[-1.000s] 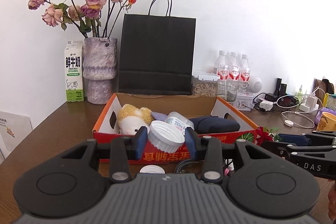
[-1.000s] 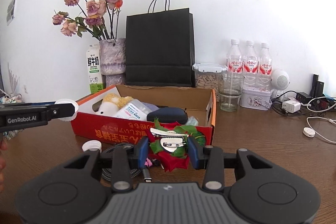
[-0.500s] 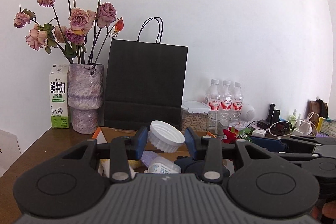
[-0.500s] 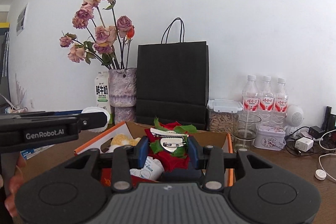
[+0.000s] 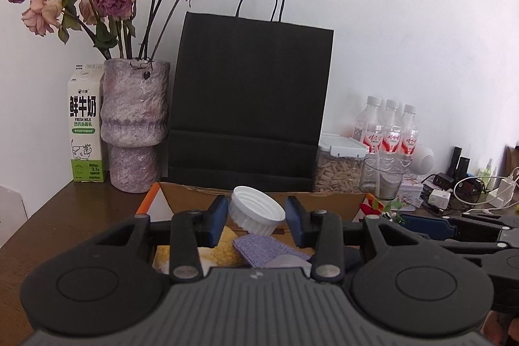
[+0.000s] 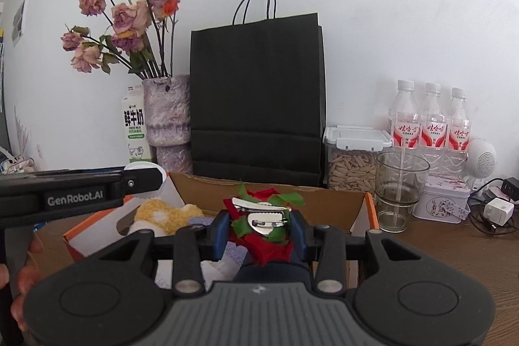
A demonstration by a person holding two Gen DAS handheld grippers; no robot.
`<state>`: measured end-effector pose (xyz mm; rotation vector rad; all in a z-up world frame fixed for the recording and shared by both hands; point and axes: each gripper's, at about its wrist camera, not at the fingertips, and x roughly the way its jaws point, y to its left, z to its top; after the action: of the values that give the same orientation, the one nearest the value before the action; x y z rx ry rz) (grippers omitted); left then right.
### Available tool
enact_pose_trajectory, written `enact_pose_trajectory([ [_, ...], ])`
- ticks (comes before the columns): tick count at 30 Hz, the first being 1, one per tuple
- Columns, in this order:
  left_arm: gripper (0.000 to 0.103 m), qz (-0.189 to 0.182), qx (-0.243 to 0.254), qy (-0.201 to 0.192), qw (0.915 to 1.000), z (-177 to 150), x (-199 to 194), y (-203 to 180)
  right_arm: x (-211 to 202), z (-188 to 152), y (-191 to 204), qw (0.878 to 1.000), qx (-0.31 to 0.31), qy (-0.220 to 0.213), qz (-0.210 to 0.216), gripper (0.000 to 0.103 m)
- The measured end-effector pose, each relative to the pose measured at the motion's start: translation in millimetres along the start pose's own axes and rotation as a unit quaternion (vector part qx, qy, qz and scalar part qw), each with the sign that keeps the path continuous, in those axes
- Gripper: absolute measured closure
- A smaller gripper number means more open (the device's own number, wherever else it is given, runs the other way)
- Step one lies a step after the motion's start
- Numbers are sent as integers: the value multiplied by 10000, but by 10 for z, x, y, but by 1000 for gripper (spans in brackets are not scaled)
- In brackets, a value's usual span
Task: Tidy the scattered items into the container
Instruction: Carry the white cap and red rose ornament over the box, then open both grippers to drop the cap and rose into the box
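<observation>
My left gripper (image 5: pixel 257 215) is shut on a white ribbed bottle cap (image 5: pixel 256 213) and hangs over the open cardboard box (image 5: pixel 201 198). Below it lie a yellow plush toy (image 5: pixel 223 250) and a purple cloth (image 5: pixel 266 250). My right gripper (image 6: pixel 259 227) is shut on a red fabric flower with green leaves and a metal clip (image 6: pixel 264 221), also above the cardboard box (image 6: pixel 292 200). In the right wrist view the left gripper (image 6: pixel 142 180) comes in from the left with the white bottle cap (image 6: pixel 144 169) at its tip. The plush toy (image 6: pixel 162 216) sits inside the box.
A black paper bag (image 5: pixel 249 106) stands behind the box, with a purple vase of dried roses (image 5: pixel 134 128) and a milk carton (image 5: pixel 85 125) to its left. Right of the box are a seed jar (image 6: pixel 352 158), a glass (image 6: pixel 400 188), three water bottles (image 6: pixel 429 122), a tin (image 6: pixel 446 200) and chargers with cables (image 5: pixel 467 190).
Both grippers moved forward from in front of the box to over it, each still holding its item. The box front and the table items before it dropped out of view.
</observation>
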<state>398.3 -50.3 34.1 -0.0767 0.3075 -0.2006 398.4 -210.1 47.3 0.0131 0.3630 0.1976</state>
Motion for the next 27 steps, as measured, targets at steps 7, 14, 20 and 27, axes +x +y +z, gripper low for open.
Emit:
enact_pose_trajectory([
  [7, 63, 86, 72, 263, 9996, -116, 278, 47, 281, -63, -42, 9999, 2, 163, -42, 65],
  [14, 63, 196, 180, 325, 9991, -167, 373, 36, 370, -73, -36, 9997, -106, 224, 6, 65],
  [20, 34, 457, 341, 134, 9983, -207, 334, -1, 362, -93, -10, 9995, -224, 189, -76, 22],
  [27, 0, 834, 318, -492, 9948, -183, 136, -20, 246, -58, -3, 9995, -283, 38, -160, 0],
])
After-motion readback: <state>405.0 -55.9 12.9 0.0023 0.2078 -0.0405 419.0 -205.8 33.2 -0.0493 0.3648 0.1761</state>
